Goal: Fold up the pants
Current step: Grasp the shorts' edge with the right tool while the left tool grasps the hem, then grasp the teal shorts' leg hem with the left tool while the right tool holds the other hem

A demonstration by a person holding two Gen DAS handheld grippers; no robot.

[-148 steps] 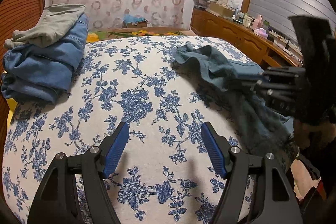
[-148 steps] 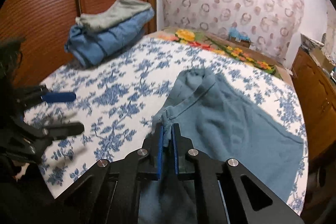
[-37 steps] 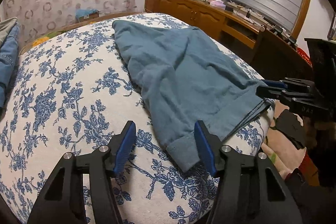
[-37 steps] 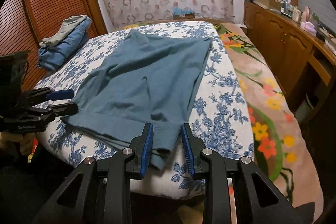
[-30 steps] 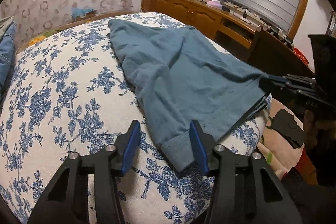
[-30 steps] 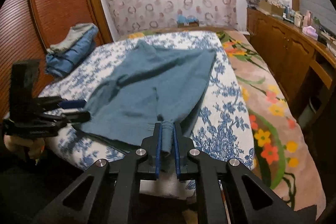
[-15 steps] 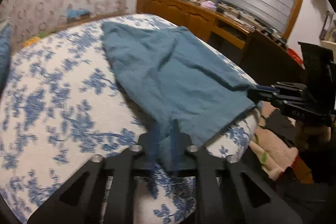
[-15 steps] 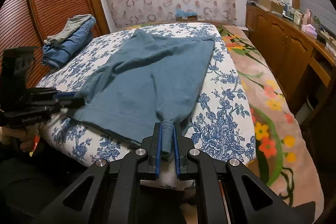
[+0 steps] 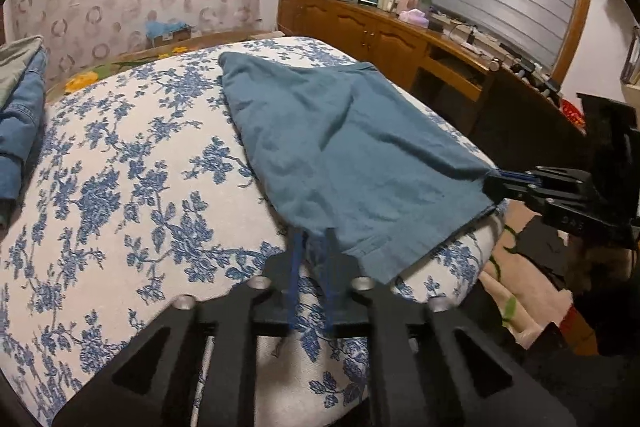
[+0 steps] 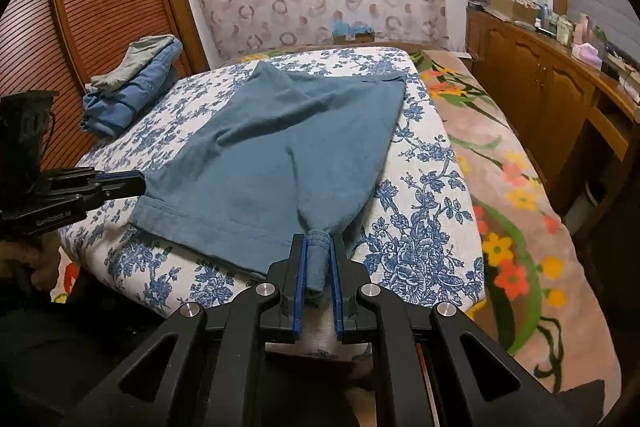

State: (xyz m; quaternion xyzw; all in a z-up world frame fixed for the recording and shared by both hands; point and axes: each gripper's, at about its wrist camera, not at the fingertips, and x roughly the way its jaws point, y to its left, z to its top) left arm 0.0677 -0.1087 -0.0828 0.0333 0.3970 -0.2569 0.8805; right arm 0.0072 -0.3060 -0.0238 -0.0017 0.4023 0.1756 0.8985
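Since the frame of about a second ago, the left gripper (image 9: 312, 247) has closed from wide open onto a hem corner of the pants (image 9: 340, 143), and the cloth between the two grippers is pulled flatter and tauter.

The pants are a soft, matte teal knit with a stitched hem band along the near edge. They lie spread on the bed (image 9: 120, 187), fanning from a narrow far end to a wide near edge that hangs just over the mattress's front. Shallow creases run lengthwise, and one fold line runs down towards the right gripper (image 10: 318, 259).

The right gripper has its blue pads (image 10: 298, 279) pressed onto a bunched hem corner that pokes up between them. In the left wrist view it shows at the right edge, its jaws shut flat on the cloth's corner. The left gripper's pads (image 9: 295, 267) are nearly together with the hem edge caught between them.

The bed cover is a cream weave with blue flowers. A stack of folded jeans (image 10: 132, 91) with a grey garment on top sits at the far left of the bed, well apart from the pants. A wooden sideboard (image 10: 532, 83) cluttered with small items runs along the right wall, and a floral blanket (image 10: 508, 187) lies between it and the bed. Nothing lies on the pants.
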